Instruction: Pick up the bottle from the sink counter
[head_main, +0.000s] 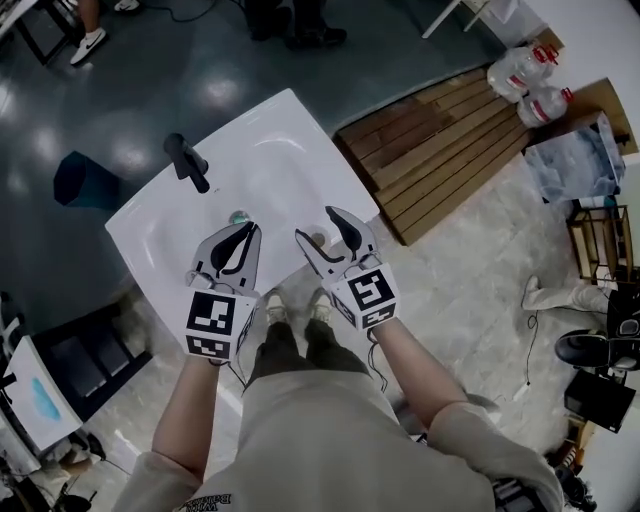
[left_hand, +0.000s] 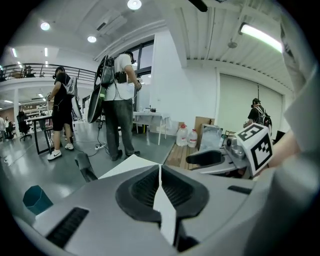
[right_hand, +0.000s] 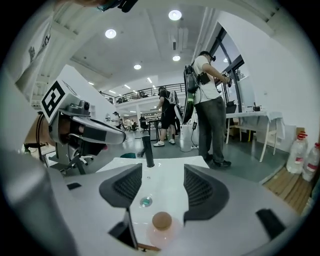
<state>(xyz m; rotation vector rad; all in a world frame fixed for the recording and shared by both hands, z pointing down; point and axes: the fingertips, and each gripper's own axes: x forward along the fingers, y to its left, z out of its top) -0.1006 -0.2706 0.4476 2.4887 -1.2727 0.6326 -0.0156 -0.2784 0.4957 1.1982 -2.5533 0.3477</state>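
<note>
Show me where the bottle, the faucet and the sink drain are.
bottle (right_hand: 161, 220), right gripper view, on its brown cap.
faucet (head_main: 187, 162), head view, on the middle of the black spout.
drain (head_main: 239, 216), head view, on its round centre.

No text can be read for certain. The square markers on the left gripper (head_main: 243, 232) and right gripper (head_main: 317, 225) carry black-and-white patterns only. At upper right of the head view, the water jugs (head_main: 530, 80) have red labels too small to read. Dark print on the shirt (head_main: 215, 497) is cut off at the bottom edge.
</note>
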